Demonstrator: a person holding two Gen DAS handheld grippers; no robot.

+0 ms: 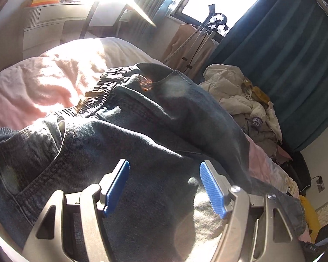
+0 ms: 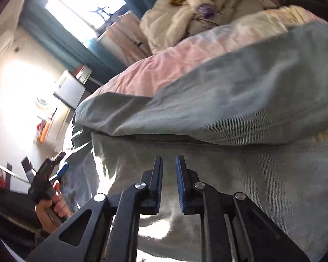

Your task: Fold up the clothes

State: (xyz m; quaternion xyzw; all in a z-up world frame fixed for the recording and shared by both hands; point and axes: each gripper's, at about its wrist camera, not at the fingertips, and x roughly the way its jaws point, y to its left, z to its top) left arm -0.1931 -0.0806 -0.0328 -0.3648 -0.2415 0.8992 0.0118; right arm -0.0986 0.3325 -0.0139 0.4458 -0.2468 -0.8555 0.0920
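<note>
Dark blue jeans [image 1: 155,118] lie crumpled on a pink bed, waistband [image 1: 98,100] toward the far left. My left gripper [image 1: 164,168] is open just above the denim, holding nothing. In the right wrist view the jeans [image 2: 240,100] look washed-out grey-blue and folded over on themselves. My right gripper [image 2: 169,163] hovers over the lower denim layer with its jaws a narrow gap apart and nothing between them. The left gripper [image 2: 61,170] and the hand holding it show at the left edge.
The pink bedsheet [image 1: 43,83] spreads to the left. A pile of white and yellow clothes [image 1: 240,96] lies at the bed's far right. A garment steamer stand [image 1: 207,32], teal curtains [image 1: 284,54] and a white dresser [image 1: 50,21] stand behind.
</note>
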